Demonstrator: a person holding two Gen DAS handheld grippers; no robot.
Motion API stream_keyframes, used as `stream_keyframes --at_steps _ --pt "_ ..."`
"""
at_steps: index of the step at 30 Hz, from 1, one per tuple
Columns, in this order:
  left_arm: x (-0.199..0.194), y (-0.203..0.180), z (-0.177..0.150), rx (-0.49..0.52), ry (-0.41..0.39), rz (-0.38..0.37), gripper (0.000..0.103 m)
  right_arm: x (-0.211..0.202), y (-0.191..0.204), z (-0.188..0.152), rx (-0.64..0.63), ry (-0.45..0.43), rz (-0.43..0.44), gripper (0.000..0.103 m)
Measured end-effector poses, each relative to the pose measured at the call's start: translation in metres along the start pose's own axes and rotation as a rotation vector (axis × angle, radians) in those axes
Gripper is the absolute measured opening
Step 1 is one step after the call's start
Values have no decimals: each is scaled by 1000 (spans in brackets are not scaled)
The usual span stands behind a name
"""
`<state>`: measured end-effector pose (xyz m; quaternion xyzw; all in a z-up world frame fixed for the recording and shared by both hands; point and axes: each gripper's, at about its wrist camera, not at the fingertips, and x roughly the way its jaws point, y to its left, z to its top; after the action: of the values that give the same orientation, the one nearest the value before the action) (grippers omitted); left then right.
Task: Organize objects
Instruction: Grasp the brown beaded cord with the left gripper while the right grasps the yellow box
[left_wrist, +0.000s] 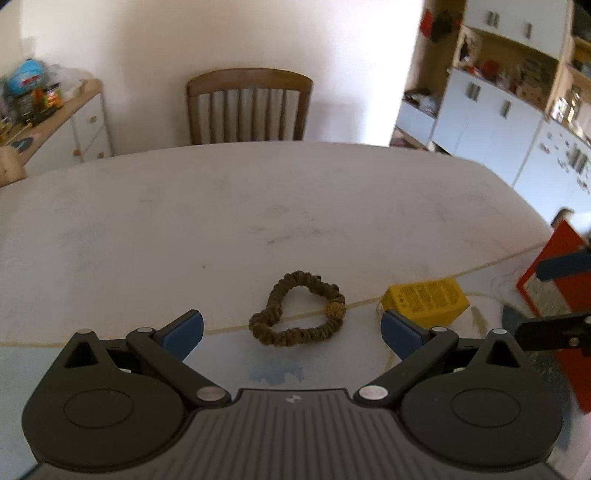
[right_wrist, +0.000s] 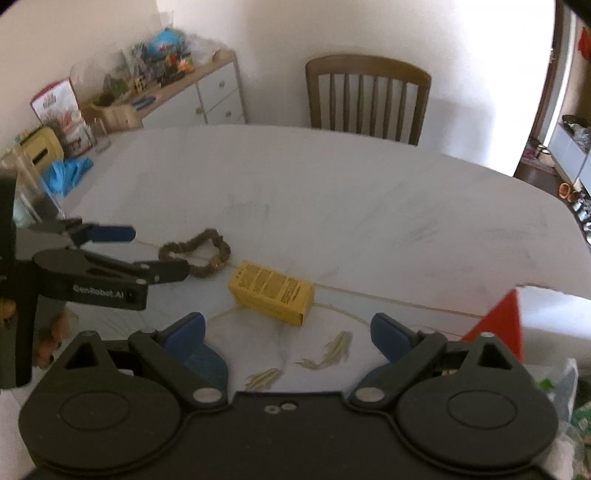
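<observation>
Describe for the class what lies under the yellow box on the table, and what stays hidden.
The yellow box lies on the table covering, straddling a pale yellowish line and close to the fish prints. Whatever pattern sits directly beneath the box is covered.

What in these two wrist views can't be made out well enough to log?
- Yellow box: printed text too small and blurred in both views.
- Red object: cut off by the right edge and crossed by the right gripper's fingers in the left wrist view; only a corner shows in the right wrist view.
- Sideboard clutter: blurred, items unidentifiable.
- Scrunchie: near end hidden behind the left gripper in the right wrist view.
</observation>
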<state>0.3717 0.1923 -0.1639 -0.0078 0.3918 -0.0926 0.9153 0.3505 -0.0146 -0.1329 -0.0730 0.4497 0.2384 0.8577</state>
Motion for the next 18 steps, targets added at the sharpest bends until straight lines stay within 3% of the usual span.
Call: stream_keyframes --at_steps 3,14,18 --pt "10 0 -3 38 7 9 103 18 -3 0 -29 41 -14 93" --pt "21 11 -11 12 14 -21 102 61 -6 11 -98 118 -15 90" --pt "24 10 -12 13 24 -16 90 70 -3 12 -129 130 -11 87"
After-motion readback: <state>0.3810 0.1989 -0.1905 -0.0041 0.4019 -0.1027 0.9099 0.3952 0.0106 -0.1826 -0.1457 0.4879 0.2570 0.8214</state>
